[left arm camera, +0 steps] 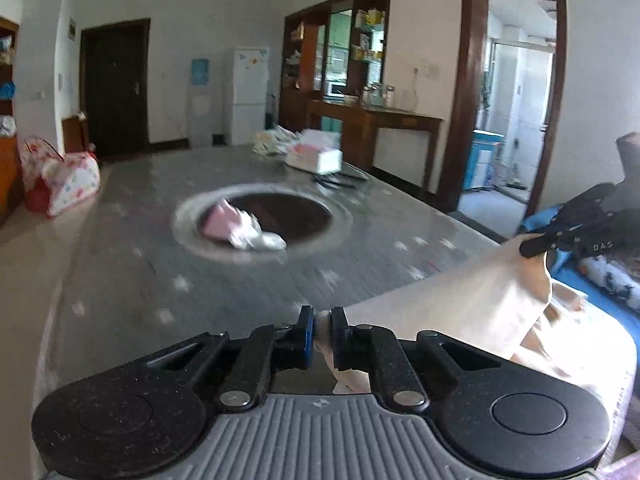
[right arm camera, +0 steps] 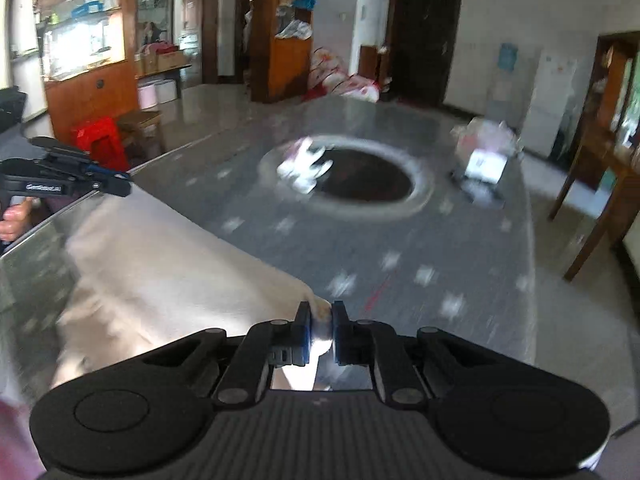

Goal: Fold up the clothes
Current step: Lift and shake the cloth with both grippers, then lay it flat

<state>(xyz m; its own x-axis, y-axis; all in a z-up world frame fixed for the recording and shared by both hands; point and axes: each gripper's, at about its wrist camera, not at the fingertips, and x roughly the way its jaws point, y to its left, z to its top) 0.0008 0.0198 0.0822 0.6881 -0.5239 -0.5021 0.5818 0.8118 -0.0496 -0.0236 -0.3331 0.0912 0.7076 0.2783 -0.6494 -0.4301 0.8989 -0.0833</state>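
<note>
— Cloth (left arm camera: 472, 300) of pale cream colour lies at the near edge of the grey table (left arm camera: 160, 264), yes? Where is it against the grippers?

— It is between them. In the left wrist view the left gripper (left arm camera: 322, 334) is closed on one corner of the cloth; a fold of it is pinched between the two pads and comes out behind them. From there the cloth runs to the right, where the right gripper (left arm camera: 534, 246) is clamped on the other corner, a little raised from the table.

— And from the other camera?

— The same. The right gripper (right arm camera: 320, 330) presses a bunch of the cloth (right arm camera: 168, 264) between its pads, and the cloth spreads to the left over the table (right arm camera: 460, 240), up to the left gripper (right arm camera: 120, 188), which bites its far corner. A hand (right arm camera: 14, 216) holds this left gripper at the picture's edge.

— What else is on the table?

— Further away, in the middle, there is a dark round opening (left arm camera: 280, 216) with a light ring around it. A small pink and white bundle (left arm camera: 240, 226) lies at its rim. Behind it, near the far edge, stands a white box (left arm camera: 318, 156) with some packets beside it. All this is blurred, so I cannot tell more. A white fridge (left arm camera: 246, 96) stands at the wall behind.
</note>
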